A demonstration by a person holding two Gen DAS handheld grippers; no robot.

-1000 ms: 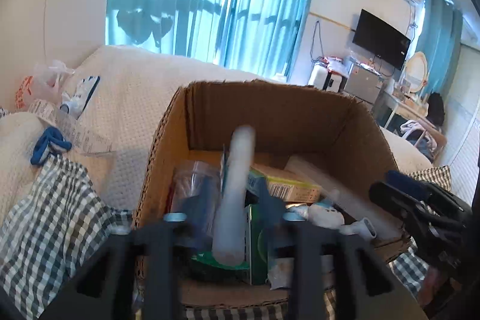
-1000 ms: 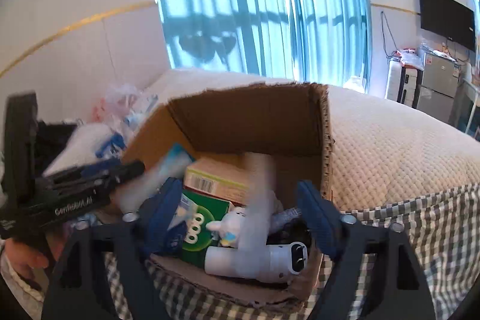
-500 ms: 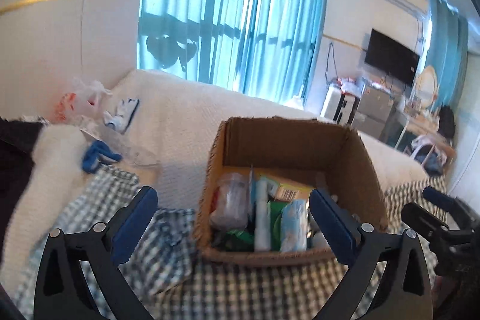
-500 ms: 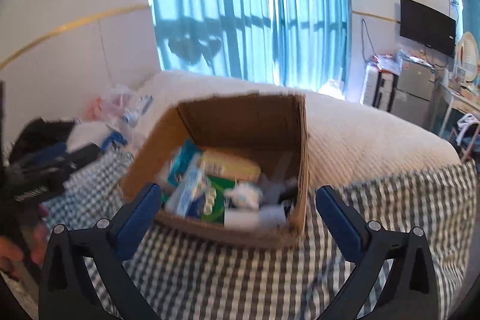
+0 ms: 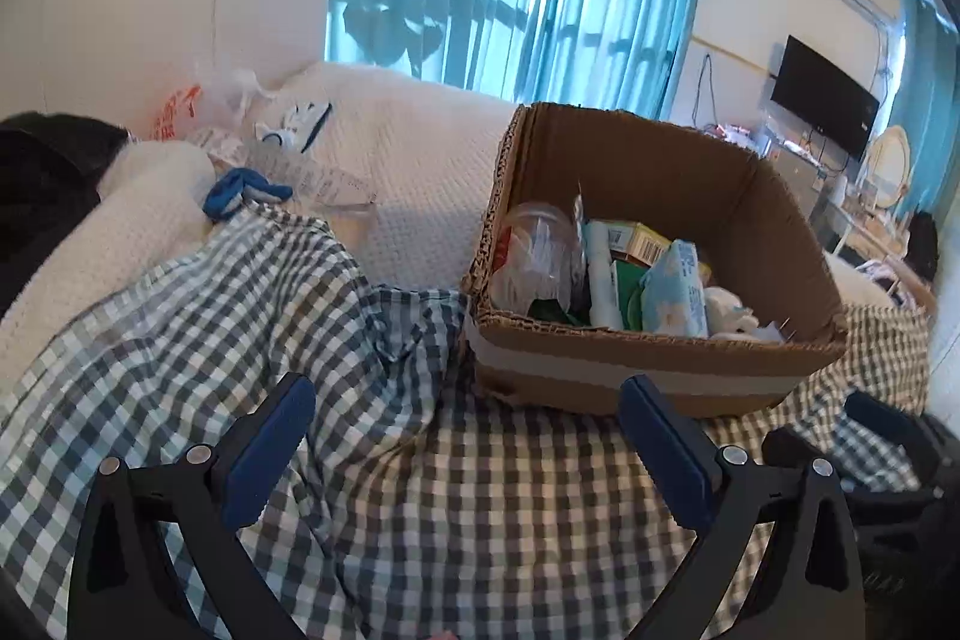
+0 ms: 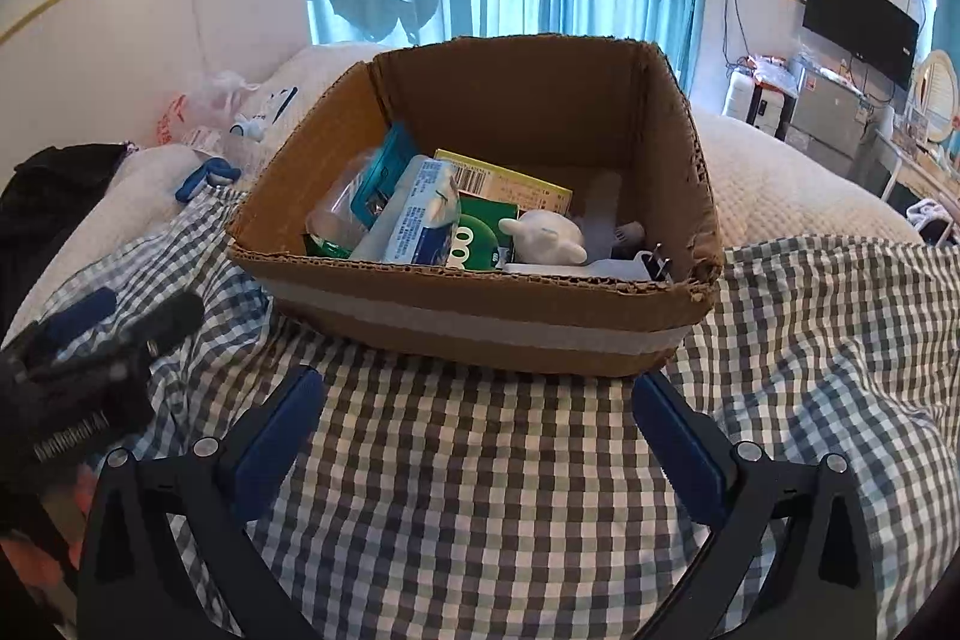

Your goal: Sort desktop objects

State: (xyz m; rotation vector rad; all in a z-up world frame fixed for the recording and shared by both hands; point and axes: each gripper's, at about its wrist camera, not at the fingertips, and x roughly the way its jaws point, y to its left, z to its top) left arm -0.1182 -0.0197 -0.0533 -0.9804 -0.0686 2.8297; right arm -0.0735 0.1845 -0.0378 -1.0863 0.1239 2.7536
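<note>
Both grippers spread wide and empty before a filled cardboard box (image 6: 480,322).

Its near wall hid the lower parts of the contents; a clear container (image 5: 540,256) was hard to identify. The brown, white-taped box sat on a checked cloth (image 6: 480,460) on the bed, long side across the right wrist view. A white tube (image 5: 603,280) inside pointed away from the left gripper (image 5: 468,436). The right gripper (image 6: 480,424) also gaped.

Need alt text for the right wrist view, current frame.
Open cardboard box on a checked cloth, holding a white figurine, a green box and a blue-and-white wipes pack. The right gripper is open and empty below it; the left gripper shows at left.
</note>
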